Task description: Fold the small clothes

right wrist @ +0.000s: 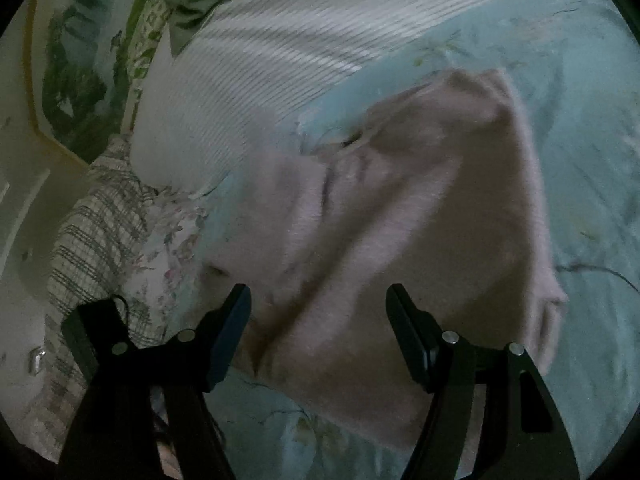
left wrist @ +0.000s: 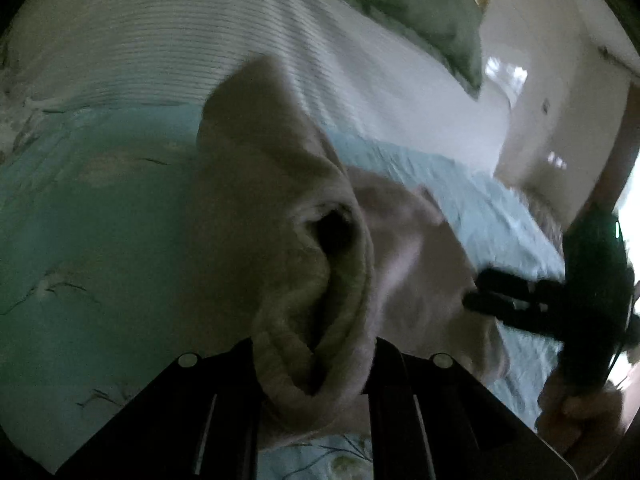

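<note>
A small pale pink knit garment (right wrist: 420, 200) lies spread on the light blue bedsheet (right wrist: 592, 160). In the left wrist view one part of the garment (left wrist: 272, 200), with a ribbed tube-like opening, is lifted off the bed and bunched between the fingers of my left gripper (left wrist: 316, 356), which is shut on it. My right gripper (right wrist: 318, 292) hovers open just above the near part of the garment, with nothing pinched between its fingers. The left wrist view also shows the right gripper (left wrist: 476, 296) at the garment's right edge, held by a hand (left wrist: 580, 412).
A white ribbed blanket (right wrist: 260, 60) covers the far side of the bed, with a green pillow (left wrist: 420, 8) behind it. A plaid cloth (right wrist: 92, 240) and a floral cloth (right wrist: 168, 240) lie at the left bed edge. A framed leaf picture (right wrist: 68, 60) hangs on the wall.
</note>
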`<state>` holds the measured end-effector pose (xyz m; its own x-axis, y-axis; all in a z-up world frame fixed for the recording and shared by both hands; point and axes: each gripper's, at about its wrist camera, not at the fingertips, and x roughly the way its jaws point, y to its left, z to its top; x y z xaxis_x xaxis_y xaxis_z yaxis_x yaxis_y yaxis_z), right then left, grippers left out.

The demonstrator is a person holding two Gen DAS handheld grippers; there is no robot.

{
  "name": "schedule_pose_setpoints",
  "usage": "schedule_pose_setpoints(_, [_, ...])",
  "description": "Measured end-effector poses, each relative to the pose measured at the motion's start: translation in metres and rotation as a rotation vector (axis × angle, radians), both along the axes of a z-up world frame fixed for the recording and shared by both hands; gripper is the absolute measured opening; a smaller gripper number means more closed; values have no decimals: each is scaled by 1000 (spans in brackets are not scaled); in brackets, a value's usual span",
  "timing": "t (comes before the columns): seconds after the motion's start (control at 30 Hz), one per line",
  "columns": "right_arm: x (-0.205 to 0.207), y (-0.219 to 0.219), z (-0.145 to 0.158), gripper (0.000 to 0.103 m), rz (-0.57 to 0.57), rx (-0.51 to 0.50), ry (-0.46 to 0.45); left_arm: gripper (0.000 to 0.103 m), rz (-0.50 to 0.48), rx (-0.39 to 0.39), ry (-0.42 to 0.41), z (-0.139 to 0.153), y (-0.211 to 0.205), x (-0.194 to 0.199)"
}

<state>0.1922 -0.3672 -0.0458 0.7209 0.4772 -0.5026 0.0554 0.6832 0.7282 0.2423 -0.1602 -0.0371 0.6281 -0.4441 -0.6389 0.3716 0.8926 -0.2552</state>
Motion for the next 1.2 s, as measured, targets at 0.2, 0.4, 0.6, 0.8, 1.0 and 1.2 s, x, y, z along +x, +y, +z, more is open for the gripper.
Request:
schedule_pose_setpoints(0.2, [57,12,-14,71,75,62,45,9,-15,5,28,-13,-6,-5])
schedule_pose_setpoints(0.4, [117,24,-32,70,85,84,135,9,-17,-19,23,-11,-1,-6])
schedule_pose_setpoints(0.6, [134,22,-13,17,67,64,54,9,-14,-26,22,-8,-3,-11])
schedule_pose_setpoints(0.8, [91,-2,45,15,43,-99,-97,9,-59,-66,-19,20,-26,-23])
schedule_pose_setpoints(1.0, [50,-61,16,15,-69,-143,-13,10,-147,-52,8,15,-91,-42])
schedule_pose_setpoints(1.2, [33,-84,-18,15,-113,-144,58,10,-207,-4,74,-15,-133,-49])
